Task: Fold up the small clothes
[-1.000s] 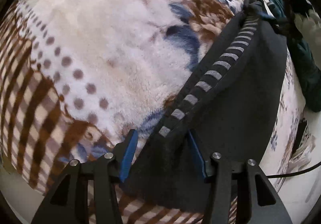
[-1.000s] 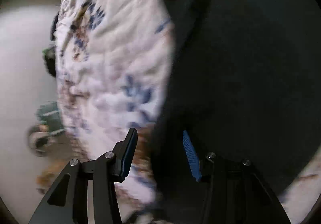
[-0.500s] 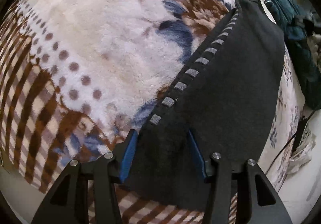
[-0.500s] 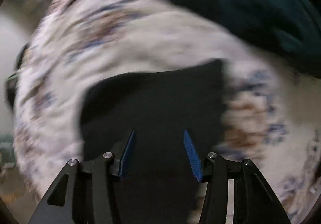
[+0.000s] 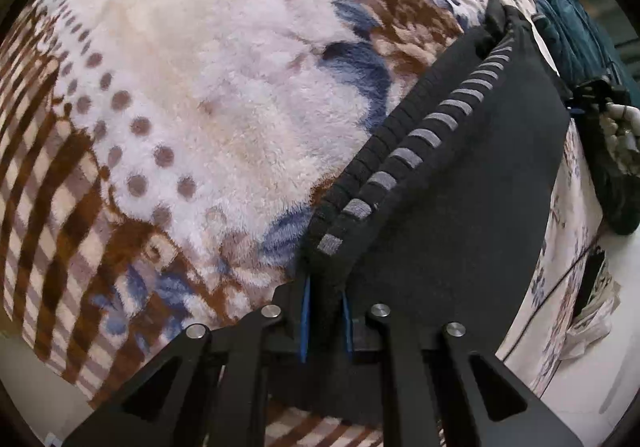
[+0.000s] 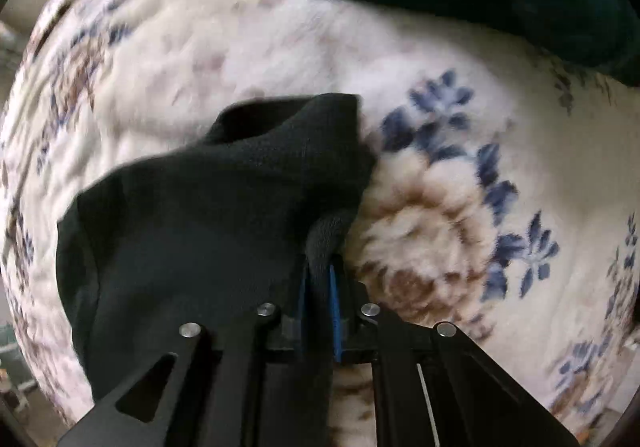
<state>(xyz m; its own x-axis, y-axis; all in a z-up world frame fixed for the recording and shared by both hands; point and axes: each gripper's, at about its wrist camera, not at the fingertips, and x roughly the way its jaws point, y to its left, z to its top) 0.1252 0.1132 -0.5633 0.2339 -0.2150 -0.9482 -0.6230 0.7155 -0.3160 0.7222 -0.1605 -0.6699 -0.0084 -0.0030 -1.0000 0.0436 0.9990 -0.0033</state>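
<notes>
Down at the bottom middle of both views, my left gripper [image 5: 325, 321] and right gripper [image 6: 320, 311] just clamped onto the dark knit garment with the grey-striped band [image 5: 460, 207], so I'd say the fold can start.

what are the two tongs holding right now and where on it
Both hold the dark knit garment: left tongs pinch its grey-striped ribbed edge, right tongs pinch a bunched edge near one corner.
</notes>
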